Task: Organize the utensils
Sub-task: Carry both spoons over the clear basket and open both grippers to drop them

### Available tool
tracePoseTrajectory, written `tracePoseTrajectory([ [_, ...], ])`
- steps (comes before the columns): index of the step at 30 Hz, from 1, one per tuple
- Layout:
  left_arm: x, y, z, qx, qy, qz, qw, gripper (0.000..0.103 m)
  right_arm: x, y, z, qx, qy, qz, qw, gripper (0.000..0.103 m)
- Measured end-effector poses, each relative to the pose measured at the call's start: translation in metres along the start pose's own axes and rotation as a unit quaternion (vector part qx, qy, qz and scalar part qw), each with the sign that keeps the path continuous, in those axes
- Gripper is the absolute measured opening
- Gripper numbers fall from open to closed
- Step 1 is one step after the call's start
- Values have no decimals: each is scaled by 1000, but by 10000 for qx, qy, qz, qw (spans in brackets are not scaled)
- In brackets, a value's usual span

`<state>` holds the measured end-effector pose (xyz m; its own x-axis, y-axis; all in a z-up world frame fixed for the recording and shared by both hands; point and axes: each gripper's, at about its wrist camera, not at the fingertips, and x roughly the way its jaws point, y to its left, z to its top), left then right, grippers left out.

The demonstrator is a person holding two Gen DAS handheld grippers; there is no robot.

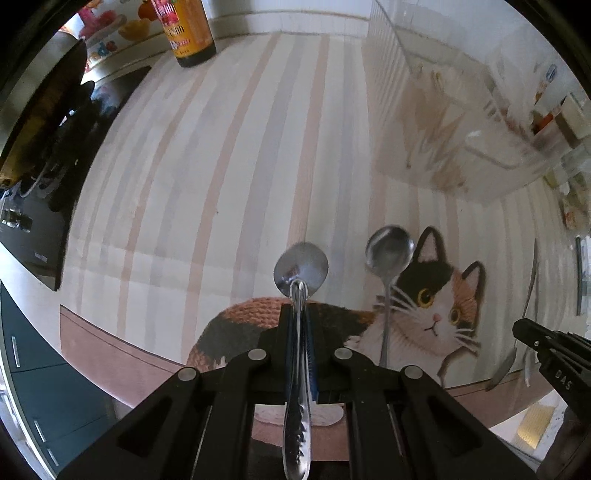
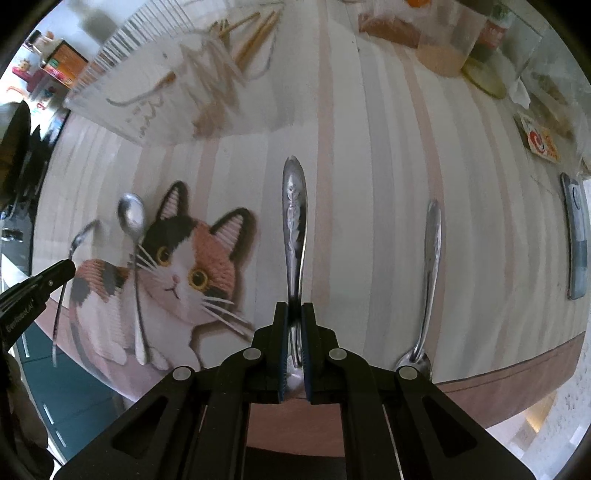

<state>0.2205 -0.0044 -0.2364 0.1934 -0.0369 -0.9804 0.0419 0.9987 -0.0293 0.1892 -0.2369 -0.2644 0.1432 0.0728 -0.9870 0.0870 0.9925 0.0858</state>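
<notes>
My left gripper (image 1: pixel 300 314) is shut on a steel spoon (image 1: pixel 301 264), bowl pointing forward, handle running back between the jaws. It shows at the left edge of the right wrist view (image 2: pixel 79 240). My right gripper (image 2: pixel 294 314) is shut on a second steel utensil (image 2: pixel 294 206); its embossed handle points forward and its head is hidden in the jaws. It shows at the right of the left wrist view (image 1: pixel 532 277). A loose spoon (image 1: pixel 388 254) lies on the cat mat (image 1: pixel 436 306), also in the right wrist view (image 2: pixel 133 221). Another spoon (image 2: pixel 430 258) lies to the right, bowl toward me.
A clear plastic organizer tray (image 1: pixel 454 122) with chopsticks and utensils stands beyond the cat mat (image 2: pixel 192 74). A brown sauce bottle (image 1: pixel 186 29) stands at the far left. Jars and packets (image 2: pixel 454 40) crowd the far right; a phone-like slab (image 2: pixel 576 236) lies at the right edge.
</notes>
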Motion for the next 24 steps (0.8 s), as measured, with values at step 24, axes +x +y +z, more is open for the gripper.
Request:
tracePoseTrajectory([
  [24,-129,2,50,-96,-1186,-783,9898,4,-108,-4,45,322,-1008,955,9898,2],
])
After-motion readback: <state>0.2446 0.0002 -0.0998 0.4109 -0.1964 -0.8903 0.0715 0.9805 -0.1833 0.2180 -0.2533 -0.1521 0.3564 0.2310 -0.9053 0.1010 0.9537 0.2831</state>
